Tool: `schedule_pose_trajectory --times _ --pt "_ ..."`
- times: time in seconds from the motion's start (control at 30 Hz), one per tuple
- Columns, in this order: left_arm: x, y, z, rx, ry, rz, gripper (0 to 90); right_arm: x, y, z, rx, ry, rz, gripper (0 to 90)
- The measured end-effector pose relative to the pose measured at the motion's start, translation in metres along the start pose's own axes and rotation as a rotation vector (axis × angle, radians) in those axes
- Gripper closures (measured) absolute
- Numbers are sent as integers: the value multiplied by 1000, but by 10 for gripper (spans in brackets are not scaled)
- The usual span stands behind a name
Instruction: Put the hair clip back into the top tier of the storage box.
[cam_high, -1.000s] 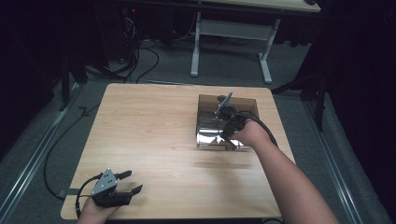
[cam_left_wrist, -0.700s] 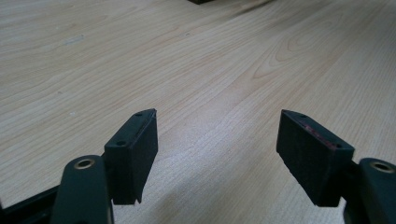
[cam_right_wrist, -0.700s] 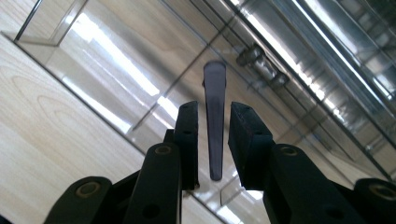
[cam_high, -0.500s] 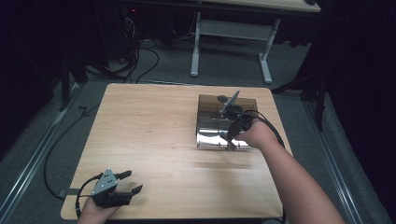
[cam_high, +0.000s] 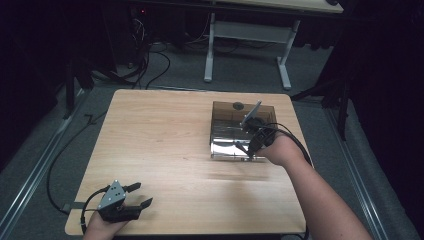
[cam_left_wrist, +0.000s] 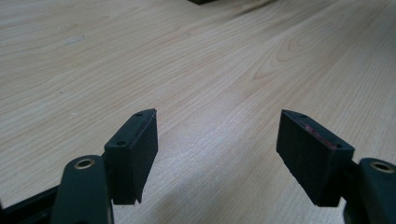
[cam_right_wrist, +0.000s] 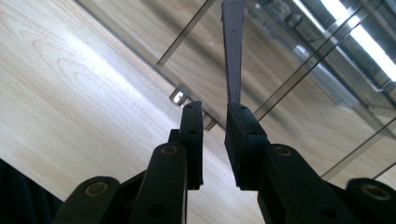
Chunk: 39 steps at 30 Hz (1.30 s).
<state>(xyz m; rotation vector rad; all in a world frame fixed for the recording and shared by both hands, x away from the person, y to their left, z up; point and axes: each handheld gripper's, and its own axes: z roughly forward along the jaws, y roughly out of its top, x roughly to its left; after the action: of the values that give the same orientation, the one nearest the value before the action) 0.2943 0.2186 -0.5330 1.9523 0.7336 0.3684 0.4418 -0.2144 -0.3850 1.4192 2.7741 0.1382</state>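
Light wooden counter (cam_high: 165, 145) is bare across its middle, nothing lies between the two hands. On its far right part sits the smoky transparent acrylic box (cam_high: 225, 131), reflections on its panels. The right tool (cam_high: 243, 146) sits at the box's near right edge; its jaws have just been closing, now narrow with a slim gap, the box's thin tilted lid panel (cam_right_wrist: 232, 51) rising just past the tips. Whether the pads (cam_right_wrist: 243, 140) pinch it, can't tell. Left tool (cam_high: 136, 195) rests at the near left corner, jaws spread wide, well apart from the box.

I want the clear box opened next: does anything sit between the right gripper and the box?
Nothing visible does. The right gripper is at the clear box's near edge, its jaws nearly closed beside a thin clear panel.
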Motion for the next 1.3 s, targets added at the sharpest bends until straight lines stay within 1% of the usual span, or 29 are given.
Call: schedule_pose_trajectory --times 0.03,0.07,0.13,0.17,0.2,0.3,0.33,0.37,0.43,0.53,0.57,0.6,0.63,0.67,0.73,0.8,0.83,0.87,0.9,0.93,0.97,1.0,1.03,1.07,1.1,1.13,1.2,1.27,1.3 --pt "0 0 0 0 -1 -1 298 0 -2 1 -3 1 -7 781" --pt "0 0 0 1 -1 -1 298 1 -3 1 5 6 4 783" --pt "0 0 0 1 -1 -1 298 1 -7 2 1 5 -1 783" --pt "0 0 0 1 -1 -1 298 2 -8 3 6 11 8 782" --pt "0 0 0 1 -2 -1 298 1 -10 4 5 8 1 783" --pt "0 0 0 2 -1 -1 298 1 -15 6 16 17 5 783" --pt "0 0 0 2 -1 -2 298 2 -16 7 20 19 15 783" --pt "0 0 0 2 -1 -2 298 2 -18 8 18 23 8 783" --pt "0 0 0 2 -1 -1 298 2 -20 10 28 22 16 782" --pt "0 0 0 2 0 -1 298 2 -25 15 28 27 16 782" --pt "0 0 0 2 0 -1 298 3 -26 17 36 30 39 781" --pt "0 0 0 2 1 -1 298 2 -27 19 32 33 29 781" --pt "0 0 0 2 1 -1 298 2 -28 21 33 36 31 780" --pt "0 0 0 2 1 -1 298 3 -30 23 40 37 44 780" --pt "0 0 0 2 1 -1 298 2 -32 28 33 45 34 771" --pt "0 0 0 2 1 -2 298 1 -35 33 31 48 37 757" --pt "0 0 0 1 1 -3 298 2 -36 36 32 48 46 751" --pt "0 0 0 1 1 -2 298 1 -38 39 25 43 37 740" --pt "0 0 0 1 1 -2 298 3 -40 41 28 42 64 730" --pt "0 0 0 1 1 -2 298 4 -42 44 24 46 73 722" --pt "0 0 0 1 1 -2 298 1 -43 48 0 45 29 710" --pt "0 0 0 2 0 -1 298 7 -46 49 20 46 106 697" --pt "0 0 0 3 0 0 298 5 -48 53 -15 48 62 681" --pt "0 0 0 -1 2 -2 298 7 -50 56 -23 45 66 673" --pt "0 0 0 2 1 -1 298 8 -53 59 -43 46 62 666" --pt "0 0 0 2 2 -1 298 10 -55 61 -52 44 78 659" --pt "0 0 0 1 3 -2 298 13 -61 65 -93 35 78 644" --pt "0 0 0 2 3 -2 298 14 -67 68 -144 55 95 629" --pt "0 0 0 2 2 -3 298 14 -70 69 -169 53 99 621"
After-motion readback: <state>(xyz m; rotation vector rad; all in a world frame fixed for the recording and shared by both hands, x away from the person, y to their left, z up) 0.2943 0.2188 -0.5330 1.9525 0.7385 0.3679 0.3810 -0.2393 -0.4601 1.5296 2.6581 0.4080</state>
